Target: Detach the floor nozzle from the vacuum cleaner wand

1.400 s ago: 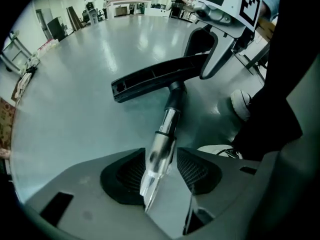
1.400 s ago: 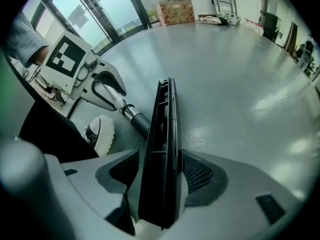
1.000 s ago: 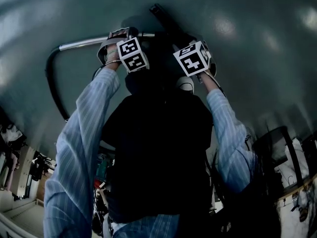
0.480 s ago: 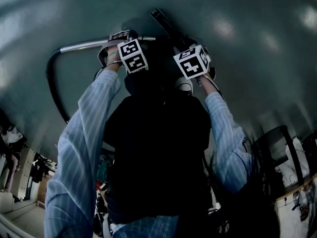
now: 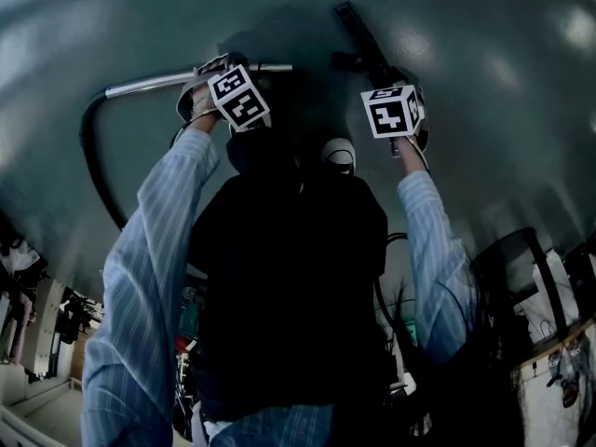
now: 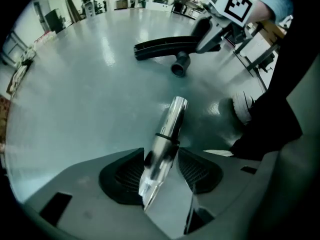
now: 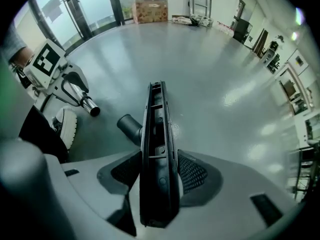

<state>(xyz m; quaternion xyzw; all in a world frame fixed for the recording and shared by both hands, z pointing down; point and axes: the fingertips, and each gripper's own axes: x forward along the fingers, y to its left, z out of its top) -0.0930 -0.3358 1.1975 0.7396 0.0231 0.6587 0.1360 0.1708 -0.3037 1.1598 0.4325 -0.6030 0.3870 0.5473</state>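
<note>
The black floor nozzle (image 7: 157, 149) hangs apart from the chrome wand (image 6: 167, 129), whose bare end points toward the nozzle's round neck (image 7: 129, 126). My left gripper (image 6: 161, 171) has the wand between its pads, and its jaws are opening slightly while still touching it. In the head view the wand (image 5: 149, 84) lies level and runs into a black hose (image 5: 93, 156). My right gripper (image 7: 159, 176) clamps the nozzle body lengthwise, jaws closing on it. From the head view the nozzle (image 5: 358, 31) sits above the right gripper (image 5: 396, 77).
A person's white shoe (image 6: 243, 109) stands on the glossy grey floor beneath the grippers. A cardboard box (image 7: 150, 9) sits by the far glass wall. A black chair frame (image 5: 521, 268) is at the right of the head view.
My right gripper has carried the nozzle to the right, away from the wand end, opening a gap between them. The left gripper and wand stayed put.
</note>
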